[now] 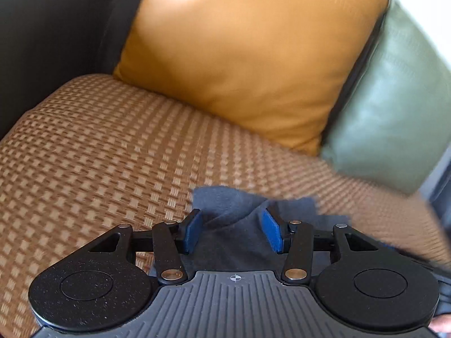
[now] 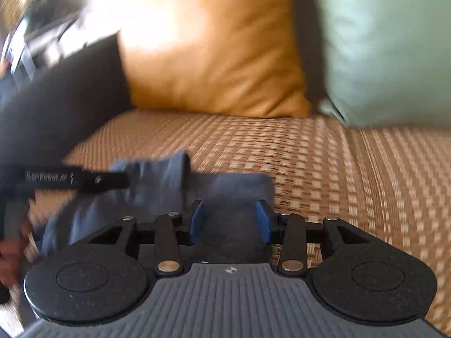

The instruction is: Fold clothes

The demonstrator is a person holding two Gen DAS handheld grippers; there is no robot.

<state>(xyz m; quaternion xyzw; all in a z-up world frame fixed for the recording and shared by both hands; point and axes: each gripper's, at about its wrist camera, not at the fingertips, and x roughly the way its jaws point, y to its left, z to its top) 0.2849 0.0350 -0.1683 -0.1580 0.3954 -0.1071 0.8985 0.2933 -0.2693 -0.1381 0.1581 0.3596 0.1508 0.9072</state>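
A dark blue-grey garment (image 1: 234,205) lies crumpled on the woven seat mat (image 1: 98,155). My left gripper (image 1: 232,229) is open, its blue pads (image 1: 193,232) wide apart, and a fold of the cloth lies between them. In the right wrist view the same garment (image 2: 166,180) is bunched up low on the mat (image 2: 338,169). My right gripper (image 2: 229,219) is open over its right end, with cloth between the pads. The left tool's black finger (image 2: 107,180) reaches in from the left to the garment's left end, held by a hand in a black sleeve (image 2: 64,107).
A mustard cushion (image 1: 248,56) and a pale green cushion (image 1: 394,107) lean against the sofa back behind the garment. A dark armrest (image 1: 50,33) borders the seat on the left. Open mat extends to the right of the garment (image 2: 380,197).
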